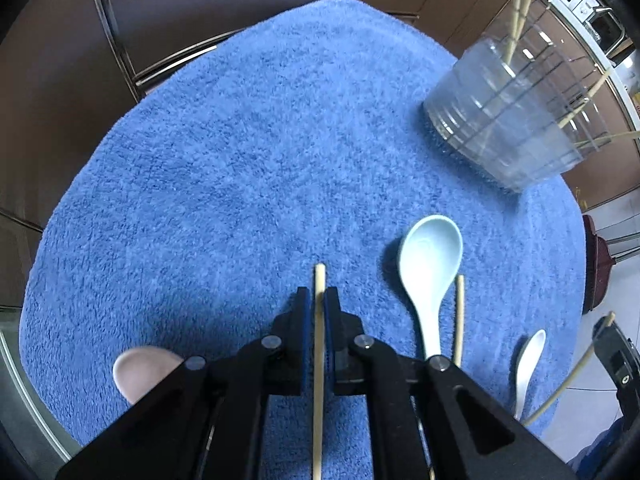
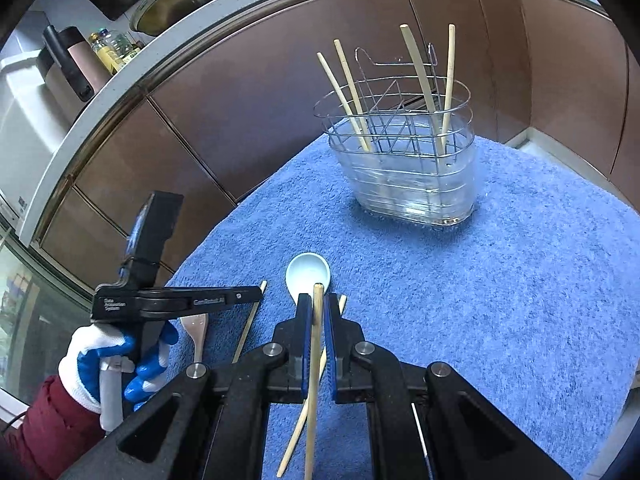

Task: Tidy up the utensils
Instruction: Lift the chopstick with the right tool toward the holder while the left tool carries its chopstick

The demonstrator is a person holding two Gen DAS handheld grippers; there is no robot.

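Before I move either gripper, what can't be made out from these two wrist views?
- Left wrist: the lower part of the chopstick in the left gripper runs off the bottom edge.
- Left wrist: the pink spoon is mostly hidden behind the gripper's frame.
- Left wrist: the utensil basket is blurred and cut off at the fisheye rim.
- Right wrist: the light blue spoon handle is hidden behind the right gripper.

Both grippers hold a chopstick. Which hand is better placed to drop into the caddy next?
Right, probably. The right gripper faces the caddy almost head-on, its chopstick clamped and pointing that way. The left gripper points down at the towel, with the caddy off at its upper right.
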